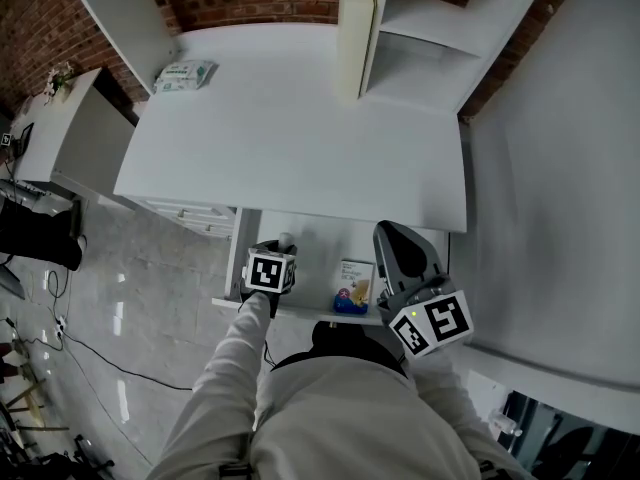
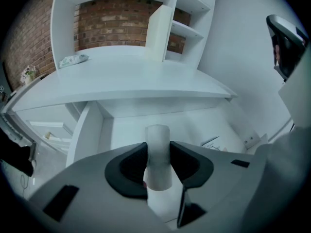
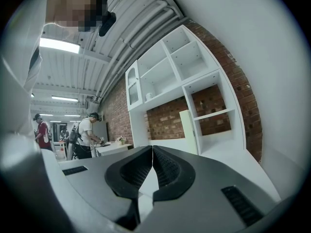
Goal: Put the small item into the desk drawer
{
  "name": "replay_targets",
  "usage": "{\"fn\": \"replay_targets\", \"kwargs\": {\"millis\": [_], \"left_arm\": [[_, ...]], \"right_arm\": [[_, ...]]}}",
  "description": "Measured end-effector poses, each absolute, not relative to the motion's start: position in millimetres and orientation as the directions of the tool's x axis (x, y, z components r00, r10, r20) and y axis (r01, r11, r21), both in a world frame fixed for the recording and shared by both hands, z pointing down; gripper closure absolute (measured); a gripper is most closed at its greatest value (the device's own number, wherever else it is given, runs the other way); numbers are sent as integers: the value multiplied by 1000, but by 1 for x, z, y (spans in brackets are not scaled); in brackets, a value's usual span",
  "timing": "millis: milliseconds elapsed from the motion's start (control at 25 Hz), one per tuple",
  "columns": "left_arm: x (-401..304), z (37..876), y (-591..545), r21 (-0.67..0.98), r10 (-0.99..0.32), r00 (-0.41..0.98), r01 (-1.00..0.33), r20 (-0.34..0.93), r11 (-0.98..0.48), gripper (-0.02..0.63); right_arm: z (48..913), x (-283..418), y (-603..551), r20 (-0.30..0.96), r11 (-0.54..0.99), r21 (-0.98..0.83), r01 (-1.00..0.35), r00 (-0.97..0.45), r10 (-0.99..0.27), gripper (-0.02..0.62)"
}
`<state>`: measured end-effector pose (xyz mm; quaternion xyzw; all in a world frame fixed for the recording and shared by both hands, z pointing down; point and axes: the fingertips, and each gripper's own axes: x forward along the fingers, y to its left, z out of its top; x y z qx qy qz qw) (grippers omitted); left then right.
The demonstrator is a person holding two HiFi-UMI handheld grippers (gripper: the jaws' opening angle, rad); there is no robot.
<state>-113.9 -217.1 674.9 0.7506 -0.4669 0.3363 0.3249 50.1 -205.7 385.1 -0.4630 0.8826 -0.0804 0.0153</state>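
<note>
A small white cylinder [image 2: 158, 152] stands upright between the jaws of my left gripper [image 2: 158, 163], whose pads press on its sides. In the head view the left gripper [image 1: 272, 265] hovers over the left part of the open desk drawer [image 1: 310, 236], with the cylinder's top [image 1: 285, 239] showing past the marker cube. The drawer's white inside [image 2: 121, 130] lies just under the cylinder. My right gripper [image 1: 403, 256] is held up beside the drawer's right end, apart from it. Its jaws [image 3: 152, 161] are shut with nothing between them.
A small printed box [image 1: 352, 286] lies in the drawer's right half. The white desk top [image 1: 300, 128] carries a pack of wipes [image 1: 183, 74] at the back left and a shelf unit [image 1: 420, 38] at the back right. Another drawer unit [image 1: 190, 213] stands left. People [image 3: 87, 135] work far off.
</note>
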Motion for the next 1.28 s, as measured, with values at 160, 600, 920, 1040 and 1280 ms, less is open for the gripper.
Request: {"fn": "replay_targets", "kwargs": {"millis": [160, 600, 920, 1040, 1280], "left_arm": [[-115, 686, -220, 168, -441, 319, -923, 839, -348, 457], [-112, 747, -208, 193, -304, 303, -919, 903, -343, 457], [-110, 757, -201, 226, -249, 311, -921, 917, -318, 457], [-111, 761, -197, 240, -224, 313, -923, 923, -300, 457], [-124, 760, -201, 175, -229, 259, -927, 938, -332, 457]], "right_arm": [[387, 56, -207, 53, 549, -157, -821, -562, -825, 568], [392, 58, -213, 59, 546, -167, -821, -561, -826, 568], [392, 55, -219, 67, 554, -168, -816, -570, -819, 568], [393, 54, -219, 68, 556, -171, -813, -573, -817, 568], [393, 52, -218, 69, 556, -177, -812, -574, -816, 568]]}}
